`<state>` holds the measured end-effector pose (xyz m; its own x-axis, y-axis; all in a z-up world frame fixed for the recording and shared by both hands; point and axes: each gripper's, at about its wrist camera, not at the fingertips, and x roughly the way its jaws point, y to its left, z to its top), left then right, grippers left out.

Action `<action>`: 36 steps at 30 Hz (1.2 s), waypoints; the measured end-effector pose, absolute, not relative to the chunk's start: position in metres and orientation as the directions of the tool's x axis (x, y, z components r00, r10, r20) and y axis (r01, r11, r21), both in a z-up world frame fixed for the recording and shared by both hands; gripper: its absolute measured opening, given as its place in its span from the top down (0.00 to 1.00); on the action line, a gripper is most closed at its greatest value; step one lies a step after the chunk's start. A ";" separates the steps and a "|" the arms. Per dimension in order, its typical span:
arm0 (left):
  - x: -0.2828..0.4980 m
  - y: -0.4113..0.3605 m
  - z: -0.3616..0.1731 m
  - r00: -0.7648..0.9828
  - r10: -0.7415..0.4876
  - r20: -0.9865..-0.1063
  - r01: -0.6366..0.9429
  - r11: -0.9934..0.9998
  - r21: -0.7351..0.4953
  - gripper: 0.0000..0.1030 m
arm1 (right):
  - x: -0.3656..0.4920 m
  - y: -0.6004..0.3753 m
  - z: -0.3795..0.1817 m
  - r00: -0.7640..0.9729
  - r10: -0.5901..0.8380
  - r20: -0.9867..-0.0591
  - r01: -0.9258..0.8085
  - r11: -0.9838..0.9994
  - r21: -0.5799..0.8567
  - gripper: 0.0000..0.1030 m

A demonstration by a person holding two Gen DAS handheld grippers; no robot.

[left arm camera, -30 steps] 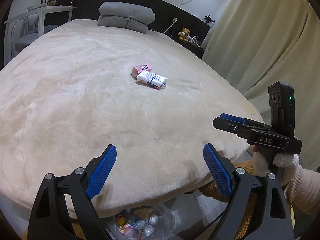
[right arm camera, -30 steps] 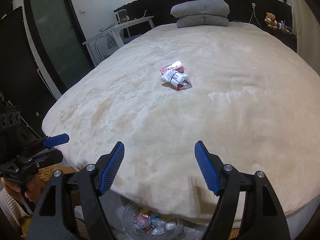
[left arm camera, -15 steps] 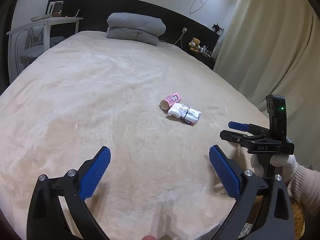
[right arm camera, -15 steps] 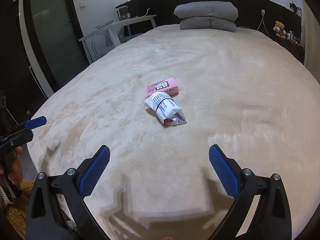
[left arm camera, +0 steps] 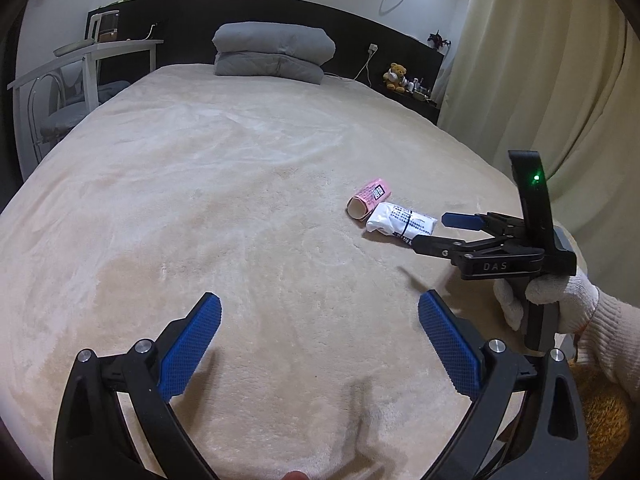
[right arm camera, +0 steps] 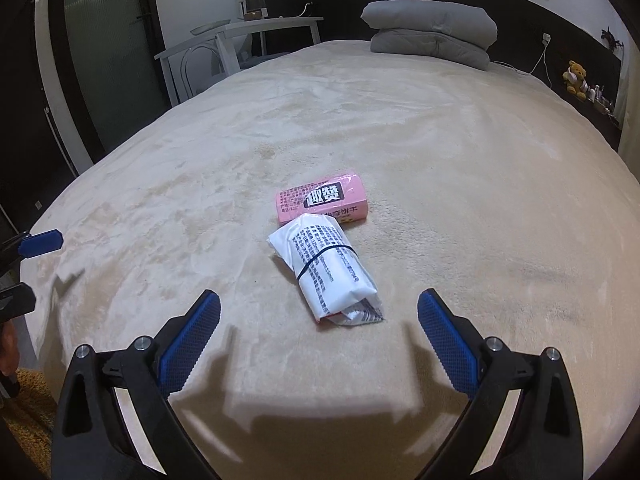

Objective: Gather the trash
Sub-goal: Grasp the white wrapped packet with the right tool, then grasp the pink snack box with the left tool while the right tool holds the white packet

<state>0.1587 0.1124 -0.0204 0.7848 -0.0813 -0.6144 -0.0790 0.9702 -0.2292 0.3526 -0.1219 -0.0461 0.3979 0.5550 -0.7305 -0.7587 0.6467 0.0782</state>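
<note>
Two pieces of trash lie touching on the beige bed: a pink snack packet and a white printed packet with a black band around it. My right gripper hovers low over the white packet. Its jaws are wide and closing a little; the packet's near end lies between the fingertips, with neither pad touching it. In the left wrist view this right gripper comes in from the right, held by a white-gloved hand. My left gripper stands open over bare blanket, left of the trash.
Folded grey bedding sits at the head of the bed against a dark headboard. A white desk stands to the left, cream curtains to the right. A teddy bear sits on the far shelf.
Both grippers have moved from the bed's foot edge out over the blanket, and their jaws have widened. The right one has closed in on the packets. The floor trash bag has left view.
</note>
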 end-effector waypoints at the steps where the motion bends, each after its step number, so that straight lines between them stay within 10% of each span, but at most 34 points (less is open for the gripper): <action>1: 0.158 0.113 -0.020 0.787 -0.081 -0.612 -0.079 0.970 -0.230 0.06 | 0.355 -0.119 -0.047 0.397 0.552 -0.733 -0.759 0.647 0.076 0.09; 8: 0.159 0.117 -0.020 0.790 -0.061 -0.610 -0.104 0.968 -0.230 0.06 | 0.370 -0.101 -0.058 0.376 0.511 -0.773 -0.770 0.637 0.047 0.20; 15: 0.162 0.117 -0.021 0.790 -0.063 -0.610 -0.103 0.967 -0.233 0.06 | 0.374 -0.098 -0.063 0.362 0.494 -0.790 -0.777 0.628 0.037 0.54; 36: 0.228 0.095 -0.031 0.781 -0.118 -0.614 -0.046 0.968 -0.245 0.06 | 0.360 -0.163 -0.012 0.392 0.592 -0.704 -0.720 0.674 0.166 0.58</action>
<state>0.2276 0.0952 -0.0307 0.7808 -0.1177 -0.6136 -0.0464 0.9685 -0.2448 0.3601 -0.1635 -0.0119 0.3916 0.5923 -0.7042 -0.7202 0.6736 0.1661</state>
